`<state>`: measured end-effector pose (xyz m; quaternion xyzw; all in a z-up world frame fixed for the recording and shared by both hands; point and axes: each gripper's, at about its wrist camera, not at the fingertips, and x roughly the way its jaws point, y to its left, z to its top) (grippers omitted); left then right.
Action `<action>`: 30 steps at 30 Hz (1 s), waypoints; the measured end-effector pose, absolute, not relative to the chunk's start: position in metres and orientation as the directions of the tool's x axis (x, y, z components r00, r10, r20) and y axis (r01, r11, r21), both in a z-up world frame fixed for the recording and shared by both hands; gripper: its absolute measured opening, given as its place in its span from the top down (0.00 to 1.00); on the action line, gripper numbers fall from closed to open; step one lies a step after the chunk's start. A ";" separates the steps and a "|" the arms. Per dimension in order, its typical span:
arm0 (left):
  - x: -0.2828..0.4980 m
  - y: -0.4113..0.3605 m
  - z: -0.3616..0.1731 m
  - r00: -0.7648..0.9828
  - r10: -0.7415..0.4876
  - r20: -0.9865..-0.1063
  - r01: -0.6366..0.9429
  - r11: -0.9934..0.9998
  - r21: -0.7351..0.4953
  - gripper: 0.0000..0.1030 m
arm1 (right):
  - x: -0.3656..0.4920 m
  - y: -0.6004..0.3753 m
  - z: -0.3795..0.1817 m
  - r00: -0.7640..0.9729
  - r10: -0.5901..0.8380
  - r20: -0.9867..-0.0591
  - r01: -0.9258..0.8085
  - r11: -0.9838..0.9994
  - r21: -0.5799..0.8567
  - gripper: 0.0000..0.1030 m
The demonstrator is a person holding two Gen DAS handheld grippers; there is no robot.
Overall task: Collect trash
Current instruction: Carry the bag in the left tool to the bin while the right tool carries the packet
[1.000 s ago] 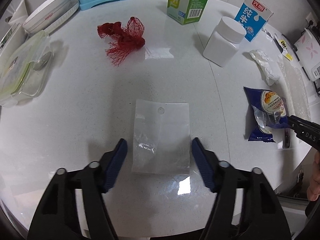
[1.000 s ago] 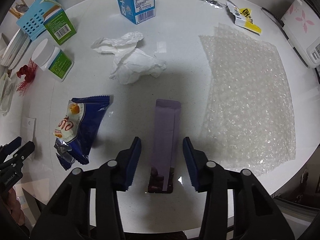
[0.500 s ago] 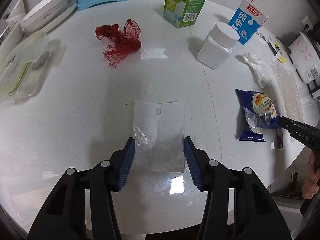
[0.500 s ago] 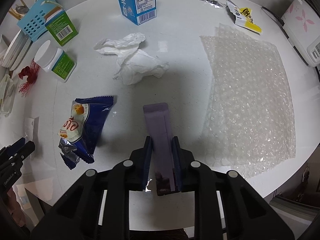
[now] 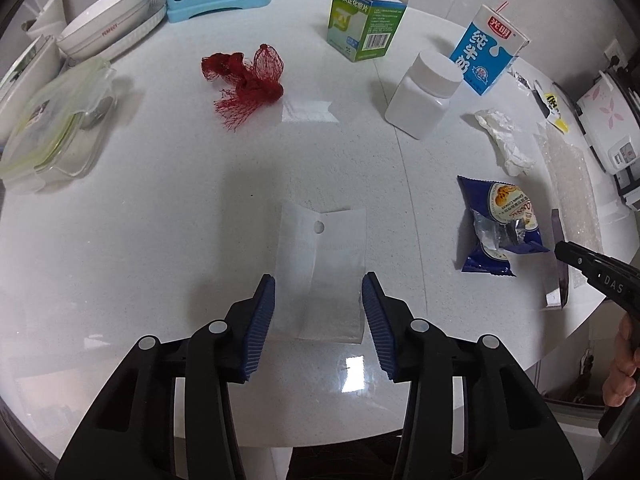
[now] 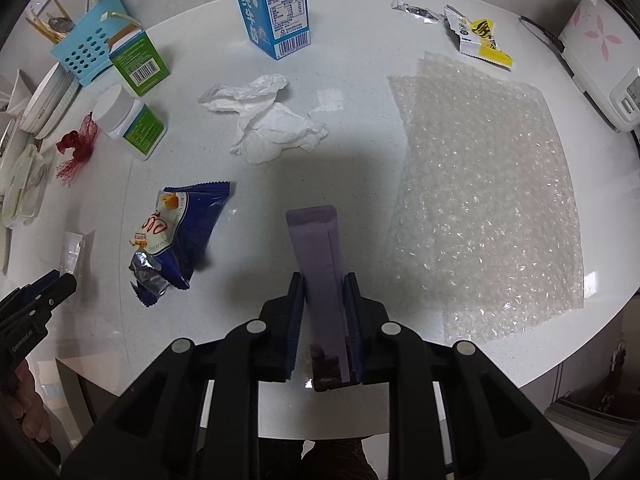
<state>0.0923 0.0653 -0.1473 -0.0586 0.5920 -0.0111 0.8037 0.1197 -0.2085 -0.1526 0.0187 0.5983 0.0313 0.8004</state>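
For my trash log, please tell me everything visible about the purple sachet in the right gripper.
The purple sachet is a long, narrow stick pack of matte foil-like film with a lengthwise seam and a darker printed near end. The right gripper is shut on its long edges. It points away across the white table, between the blue snack wrapper and bubble wrap.

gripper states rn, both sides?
Left gripper: just been closing on the clear plastic bag; grip unconfirmed.
Right gripper: shut on the purple sachet.

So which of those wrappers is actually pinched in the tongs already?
The long purple sachet, clamped in the right tongs. The blue snack wrapper and yellow wrapper lie untouched on the table.
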 end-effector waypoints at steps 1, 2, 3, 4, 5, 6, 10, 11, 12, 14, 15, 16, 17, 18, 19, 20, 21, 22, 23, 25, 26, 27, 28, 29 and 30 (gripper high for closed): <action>0.091 0.064 -0.145 0.305 -0.083 -0.949 -0.052 0.993 -0.104 0.57 | 0.119 -0.210 -0.150 0.288 0.076 -0.955 -0.033 0.997 0.070 0.81; 0.089 0.062 -0.141 0.313 -0.077 -0.947 -0.055 0.994 -0.099 0.57 | 0.118 -0.211 -0.149 0.292 0.080 -0.953 -0.038 0.997 0.072 0.81; 0.088 0.062 -0.139 0.316 -0.076 -0.946 -0.058 0.993 -0.099 0.57 | 0.117 -0.212 -0.147 0.297 0.085 -0.951 -0.044 0.996 0.075 0.81; 0.087 0.061 -0.137 0.321 -0.074 -0.944 -0.062 0.993 -0.099 0.57 | 0.115 -0.213 -0.144 0.301 0.089 -0.949 -0.050 0.996 0.078 0.81; 0.085 0.060 -0.134 0.326 -0.070 -0.943 -0.068 0.993 -0.097 0.57 | 0.113 -0.214 -0.142 0.305 0.093 -0.948 -0.055 0.995 0.080 0.81; 0.084 0.059 -0.131 0.331 -0.068 -0.941 -0.072 0.993 -0.097 0.57 | 0.107 -0.213 -0.146 0.310 0.097 -0.946 -0.059 0.995 0.083 0.81; 0.077 0.051 -0.119 0.352 -0.060 -0.934 -0.075 0.993 -0.092 0.57 | 0.099 -0.219 -0.137 0.331 0.107 -0.937 -0.074 0.993 0.087 0.81; 0.075 0.049 -0.115 0.357 -0.059 -0.932 -0.076 0.993 -0.092 0.57 | 0.097 -0.220 -0.135 0.335 0.110 -0.936 -0.076 0.993 0.089 0.81; 0.073 0.048 -0.113 0.361 -0.059 -0.931 -0.076 0.993 -0.092 0.57 | 0.095 -0.222 -0.132 0.340 0.113 -0.933 -0.079 0.993 0.092 0.81; 0.070 0.042 -0.107 0.372 -0.055 -0.927 -0.077 0.993 -0.090 0.57 | 0.089 -0.226 -0.128 0.351 0.118 -0.929 -0.085 0.992 0.094 0.81; 0.068 0.039 -0.104 0.378 -0.054 -0.924 -0.078 0.993 -0.091 0.57 | 0.087 -0.228 -0.125 0.356 0.120 -0.927 -0.088 0.992 0.094 0.81; 0.066 0.036 -0.102 0.383 -0.053 -0.922 -0.080 0.993 -0.090 0.57 | 0.085 -0.231 -0.123 0.361 0.122 -0.925 -0.090 0.991 0.095 0.81; 0.063 0.034 -0.100 0.386 -0.052 -0.921 -0.080 0.993 -0.089 0.57 | 0.082 -0.233 -0.121 0.364 0.124 -0.923 -0.093 0.991 0.097 0.81; 0.060 0.031 -0.097 0.392 -0.052 -0.918 -0.079 0.993 -0.090 0.57 | 0.079 -0.236 -0.119 0.368 0.126 -0.921 -0.096 0.991 0.097 0.81; 0.058 0.028 -0.095 0.396 -0.052 -0.917 -0.079 0.993 -0.090 0.57 | 0.076 -0.239 -0.117 0.373 0.126 -0.919 -0.098 0.990 0.096 0.81; 0.055 0.026 -0.093 0.399 -0.051 -0.915 -0.078 0.993 -0.090 0.57 | 0.073 -0.241 -0.115 0.377 0.127 -0.917 -0.101 0.990 0.096 0.81; 0.052 0.022 -0.090 0.404 -0.051 -0.913 -0.078 0.993 -0.090 0.57 | 0.071 -0.243 -0.114 0.380 0.128 -0.916 -0.104 0.990 0.096 0.81; 0.049 0.019 -0.088 0.408 -0.049 -0.912 -0.078 0.993 -0.089 0.57 | 0.067 -0.245 -0.112 0.385 0.130 -0.914 -0.107 0.990 0.096 0.81; 0.046 0.016 -0.086 0.411 -0.049 -0.910 -0.078 0.993 -0.089 0.57 | 0.065 -0.247 -0.111 0.388 0.131 -0.912 -0.109 0.989 0.096 0.81; 0.040 0.010 -0.083 0.416 -0.048 -0.908 -0.079 0.993 -0.089 0.57 | 0.058 -0.252 -0.107 0.396 0.135 -0.908 -0.116 0.989 0.096 0.81; 0.036 0.006 -0.081 0.419 -0.045 -0.907 -0.080 0.993 -0.087 0.57 | 0.054 -0.254 -0.106 0.400 0.136 -0.906 -0.118 0.988 0.096 0.81; 0.032 0.003 -0.080 0.422 -0.045 -0.906 -0.079 0.993 -0.086 0.57 | 0.051 -0.257 -0.104 0.405 0.137 -0.904 -0.121 0.988 0.096 0.81; 0.029 0.001 -0.079 0.424 -0.045 -0.904 -0.079 0.993 -0.087 0.57 | 0.048 -0.259 -0.102 0.408 0.139 -0.902 -0.124 0.988 0.096 0.81; 0.025 -0.002 -0.078 0.427 -0.045 -0.903 -0.080 0.993 -0.087 0.57 | 0.044 -0.262 -0.101 0.412 0.140 -0.900 -0.127 0.987 0.096 0.81; 0.021 -0.005 -0.077 0.429 -0.045 -0.902 -0.080 0.993 -0.087 0.57 | 0.040 -0.265 -0.099 0.415 0.142 -0.899 -0.129 0.987 0.096 0.81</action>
